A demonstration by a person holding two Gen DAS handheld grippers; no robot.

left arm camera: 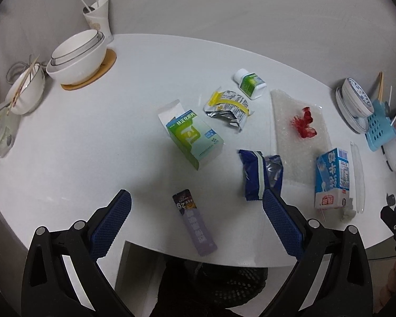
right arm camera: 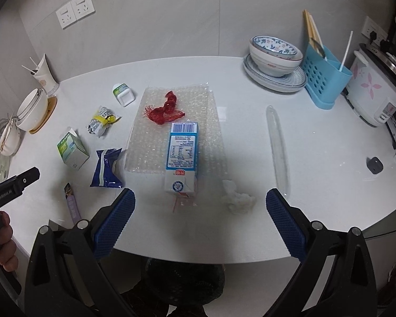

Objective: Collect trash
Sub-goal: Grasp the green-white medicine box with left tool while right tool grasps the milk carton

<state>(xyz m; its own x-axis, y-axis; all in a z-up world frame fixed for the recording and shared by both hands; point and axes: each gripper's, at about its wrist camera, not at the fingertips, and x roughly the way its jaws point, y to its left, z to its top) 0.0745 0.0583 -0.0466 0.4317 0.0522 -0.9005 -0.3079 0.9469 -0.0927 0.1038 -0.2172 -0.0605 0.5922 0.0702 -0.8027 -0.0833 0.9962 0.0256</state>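
Trash lies on a white table (left arm camera: 92, 132). My left gripper (left arm camera: 197, 198) is open and empty above the near edge, over a purple sachet (left arm camera: 195, 227). Beyond it lie a green box (left arm camera: 191, 137), a blue wrapper (left arm camera: 258, 174), a silver-yellow wrapper (left arm camera: 228, 108) and a pill bottle (left arm camera: 250, 83). My right gripper (right arm camera: 200, 198) is open and empty, just short of a blue milk carton (right arm camera: 182, 153) lying on bubble wrap (right arm camera: 150, 142) with red netting (right arm camera: 163, 111). A tissue wad (right arm camera: 237, 198) and a clear plastic sleeve (right arm camera: 277, 142) lie to its right. A black mesh bin (right arm camera: 184, 282) sits below the edge.
Stacked white bowls (left arm camera: 76, 55) on a cork mat, a bowl with chopsticks (left arm camera: 26, 89) and a paper cup (left arm camera: 99, 17) stand at the far left. A patterned bowl on plates (right arm camera: 274, 55), a blue cutlery holder (right arm camera: 324, 76) and a rice cooker (right arm camera: 377, 87) stand at the right.
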